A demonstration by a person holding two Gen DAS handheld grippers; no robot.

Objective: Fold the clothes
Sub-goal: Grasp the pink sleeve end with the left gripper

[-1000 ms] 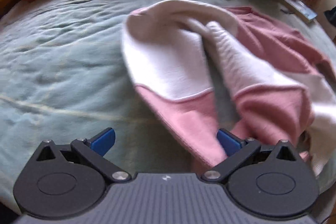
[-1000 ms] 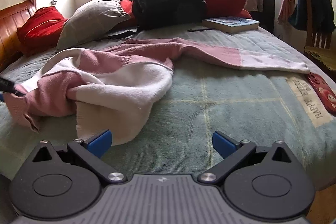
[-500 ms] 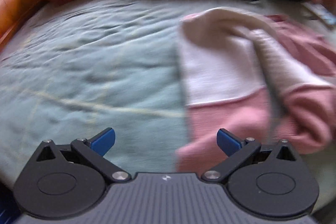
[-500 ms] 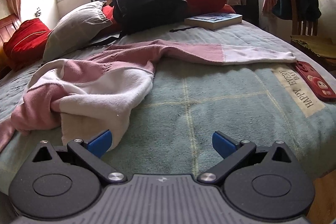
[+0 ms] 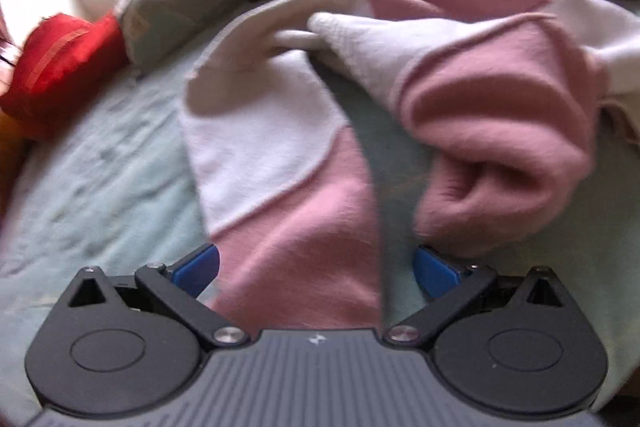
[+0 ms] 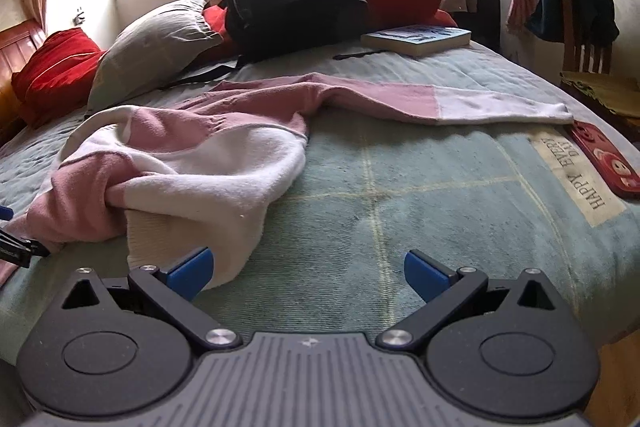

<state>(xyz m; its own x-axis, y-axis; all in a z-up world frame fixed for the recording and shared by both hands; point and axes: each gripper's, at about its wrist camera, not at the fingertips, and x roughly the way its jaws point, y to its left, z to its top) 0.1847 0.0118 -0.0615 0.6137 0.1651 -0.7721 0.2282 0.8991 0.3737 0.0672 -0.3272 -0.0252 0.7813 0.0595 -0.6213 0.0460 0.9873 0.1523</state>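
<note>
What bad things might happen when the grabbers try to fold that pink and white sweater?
The sweater is bunched up, so the open left gripper, with a sleeve between its fingers, might pinch extra layers and fold it crooked. The other sleeve's cuff touches the red phone near the bed's edge; pulling that sleeve might knock it off.

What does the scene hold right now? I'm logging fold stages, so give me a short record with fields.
garment: pink and white sweater, crumpled, unfolded
surface: bed
far sleeve: stretched flat toward the phone
near sleeve: lies between the left gripper fingers
left gripper: open
right gripper: open, by the hem
clutter: backpack, book, pillow
</note>
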